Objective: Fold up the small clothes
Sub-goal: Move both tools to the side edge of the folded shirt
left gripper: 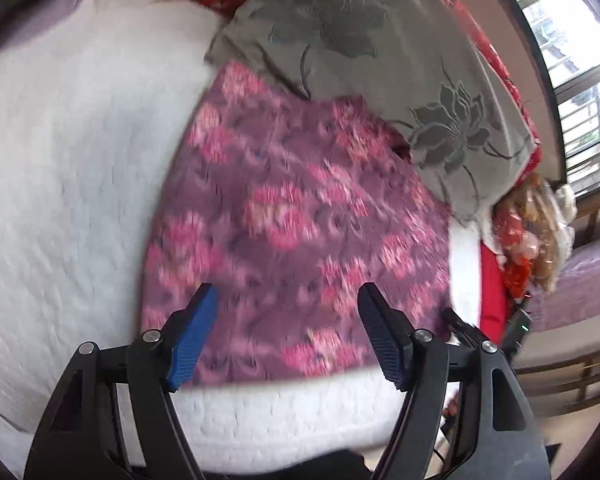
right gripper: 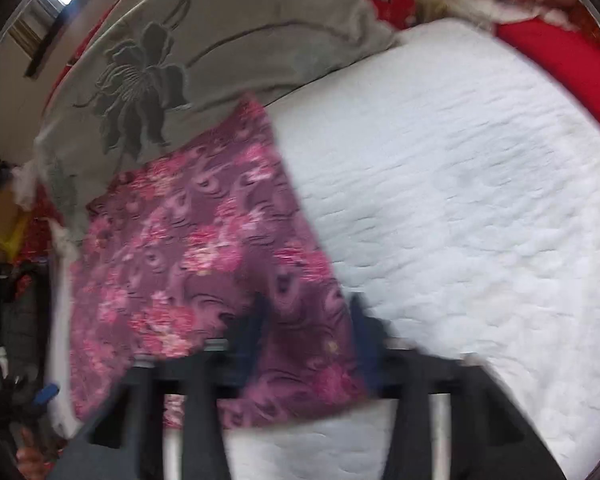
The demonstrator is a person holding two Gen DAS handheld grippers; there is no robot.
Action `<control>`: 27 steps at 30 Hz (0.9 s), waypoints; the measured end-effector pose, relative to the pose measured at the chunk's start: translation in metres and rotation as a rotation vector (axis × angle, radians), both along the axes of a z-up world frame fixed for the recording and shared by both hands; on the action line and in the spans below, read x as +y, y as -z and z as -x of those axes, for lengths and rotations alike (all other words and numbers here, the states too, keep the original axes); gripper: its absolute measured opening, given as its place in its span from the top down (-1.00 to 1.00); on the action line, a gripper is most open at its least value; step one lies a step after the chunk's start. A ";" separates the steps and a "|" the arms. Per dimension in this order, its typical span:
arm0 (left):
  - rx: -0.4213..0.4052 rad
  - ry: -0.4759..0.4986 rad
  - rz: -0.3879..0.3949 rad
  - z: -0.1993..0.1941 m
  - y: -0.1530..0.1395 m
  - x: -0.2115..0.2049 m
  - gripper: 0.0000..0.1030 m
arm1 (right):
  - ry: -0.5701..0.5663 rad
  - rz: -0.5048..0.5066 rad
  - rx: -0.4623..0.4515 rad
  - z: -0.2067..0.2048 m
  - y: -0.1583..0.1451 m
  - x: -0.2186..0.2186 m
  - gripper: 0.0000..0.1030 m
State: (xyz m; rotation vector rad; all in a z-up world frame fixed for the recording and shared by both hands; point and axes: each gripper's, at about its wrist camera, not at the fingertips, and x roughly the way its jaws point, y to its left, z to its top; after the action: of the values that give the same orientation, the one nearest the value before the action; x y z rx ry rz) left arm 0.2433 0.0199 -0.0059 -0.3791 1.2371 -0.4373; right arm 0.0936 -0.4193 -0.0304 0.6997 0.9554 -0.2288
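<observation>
Purple floral garment lies flat on white quilted mattress, long axis near-to-far, far edge tucked under grey floral pillow. Left gripper hovers spread wide, empty. Right gripper blurred, fingers apart over near corner; grip uncertain.

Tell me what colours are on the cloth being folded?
Purple with pink flowers, clearest in the left wrist view.

A bed with a white quilted cover fills the room; a grey flowered pillow lies at its head — daylight enters a barred window.
</observation>
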 end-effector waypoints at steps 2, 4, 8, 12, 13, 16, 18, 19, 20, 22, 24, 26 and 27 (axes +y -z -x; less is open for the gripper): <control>0.011 0.002 -0.040 -0.008 0.012 -0.009 -0.40 | -0.022 0.009 -0.059 0.002 -0.005 0.004 0.82; 0.078 0.006 -0.102 -0.014 0.043 -0.014 -0.39 | -0.006 0.043 -0.123 0.011 -0.006 0.003 0.83; 0.059 0.062 -0.171 -0.008 0.054 -0.029 -0.39 | -0.006 0.065 -0.047 0.013 0.013 0.000 0.64; -0.024 0.064 -0.132 0.000 0.029 -0.032 -0.39 | -0.044 0.151 -0.132 0.016 -0.023 0.019 0.63; -0.043 0.059 -0.158 0.000 0.029 -0.034 -0.39 | -0.077 0.185 -0.156 0.015 -0.030 0.029 0.55; 0.010 0.072 -0.267 -0.003 0.055 -0.043 -0.38 | -0.159 0.232 -0.141 0.006 -0.025 0.050 0.27; -0.005 0.109 -0.301 0.001 0.058 -0.049 -0.39 | -0.202 0.203 0.003 -0.011 0.004 0.058 0.26; -0.022 0.123 -0.310 0.004 0.053 -0.051 -0.39 | -0.202 0.221 0.029 -0.013 0.009 0.061 0.27; -0.028 0.135 -0.291 0.006 0.046 -0.049 -0.39 | -0.193 0.267 0.004 -0.012 0.002 0.067 0.21; -0.023 0.127 -0.221 0.004 0.038 -0.040 -0.39 | -0.228 0.280 -0.023 -0.013 -0.014 0.084 0.21; -0.010 0.089 -0.179 -0.006 0.032 -0.024 -0.39 | -0.302 0.296 -0.065 -0.016 -0.029 0.108 0.16; 0.015 0.028 -0.144 -0.020 0.029 -0.002 -0.39 | -0.429 0.334 -0.087 -0.025 -0.039 0.145 -0.03; 0.029 0.003 -0.131 -0.024 0.029 0.006 -0.39 | -0.512 0.358 -0.099 -0.029 -0.043 0.170 -0.05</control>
State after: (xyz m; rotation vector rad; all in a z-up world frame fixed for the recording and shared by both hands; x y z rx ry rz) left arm 0.2669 0.0254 -0.0347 -0.2726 1.2871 -0.3528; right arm 0.1227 -0.2491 0.0125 0.1248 0.9360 0.0871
